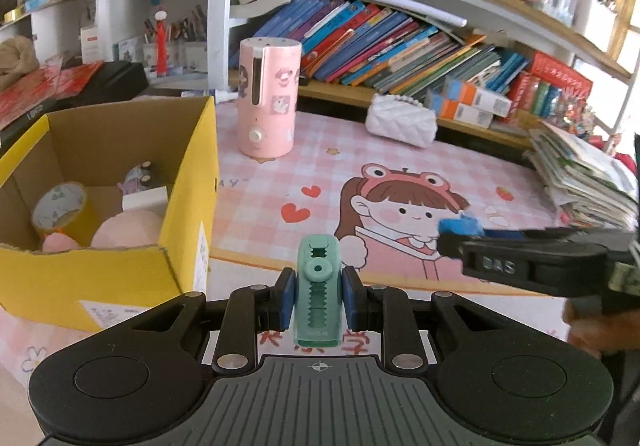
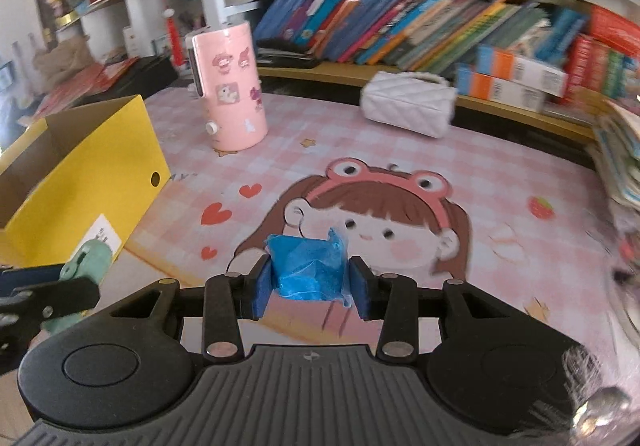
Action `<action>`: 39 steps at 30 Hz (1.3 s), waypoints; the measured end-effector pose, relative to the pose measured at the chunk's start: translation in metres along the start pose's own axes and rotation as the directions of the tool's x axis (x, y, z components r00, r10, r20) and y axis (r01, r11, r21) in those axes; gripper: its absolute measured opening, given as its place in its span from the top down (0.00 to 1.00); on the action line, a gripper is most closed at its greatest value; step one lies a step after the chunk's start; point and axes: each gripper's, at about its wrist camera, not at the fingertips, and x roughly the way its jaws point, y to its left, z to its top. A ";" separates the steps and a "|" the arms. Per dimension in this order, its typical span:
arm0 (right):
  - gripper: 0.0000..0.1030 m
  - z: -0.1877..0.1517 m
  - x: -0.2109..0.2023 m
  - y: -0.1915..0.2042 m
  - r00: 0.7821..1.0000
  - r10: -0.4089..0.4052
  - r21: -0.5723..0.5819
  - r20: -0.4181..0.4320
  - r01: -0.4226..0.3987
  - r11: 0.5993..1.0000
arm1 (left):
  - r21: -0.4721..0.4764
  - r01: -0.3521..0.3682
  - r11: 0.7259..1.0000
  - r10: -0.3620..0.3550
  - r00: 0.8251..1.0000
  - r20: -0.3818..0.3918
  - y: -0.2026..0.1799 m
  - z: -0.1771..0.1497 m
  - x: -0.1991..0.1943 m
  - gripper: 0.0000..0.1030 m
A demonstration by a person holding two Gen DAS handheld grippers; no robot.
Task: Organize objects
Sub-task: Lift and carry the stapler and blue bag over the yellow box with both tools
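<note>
Cluttered bench (image 1: 280, 181): left hand-held gripper (image 1: 319, 296) is clamping a green stapler-ish thing (image 1: 318, 286), right hand-held gripper (image 2: 310, 288) is squeezing blue crinkly wrap (image 2: 308, 266); I'd be lowering both well inside the yellow box (image 1: 188, 181).

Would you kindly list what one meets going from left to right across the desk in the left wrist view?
Yellow box → pink canister → green stapler in the left tongs → white purse → right tongs holding a blue wad → paper stack.

The yellow cardboard box (image 1: 120, 205) runs off the left edge, and its near wall hides most of the pink plush shape (image 1: 124, 232) inside. In the right wrist view, the rows of colourful books (image 2: 400, 25) and the paper stack (image 2: 618, 165) at the right edge are smeared with blur.
</note>
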 end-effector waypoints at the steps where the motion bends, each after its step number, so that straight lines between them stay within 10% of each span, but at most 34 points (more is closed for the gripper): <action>1: 0.63 -0.004 -0.008 0.003 1.000 -0.010 0.014 -0.004 0.010 1.000 | 0.001 0.009 1.000 -0.009 1.000 0.003 0.003 -0.002 -0.005 0.78; 11: 0.63 -0.046 -0.070 0.053 1.000 -0.023 0.124 -0.012 0.025 0.992 | -0.017 0.034 0.999 -0.033 0.999 0.028 0.047 -0.022 -0.049 0.78; 39: 0.63 -0.115 -0.117 0.240 0.998 0.037 -0.033 -0.045 -0.039 0.999 | -0.050 -0.075 0.996 0.076 0.997 0.014 0.172 -0.097 -0.160 0.78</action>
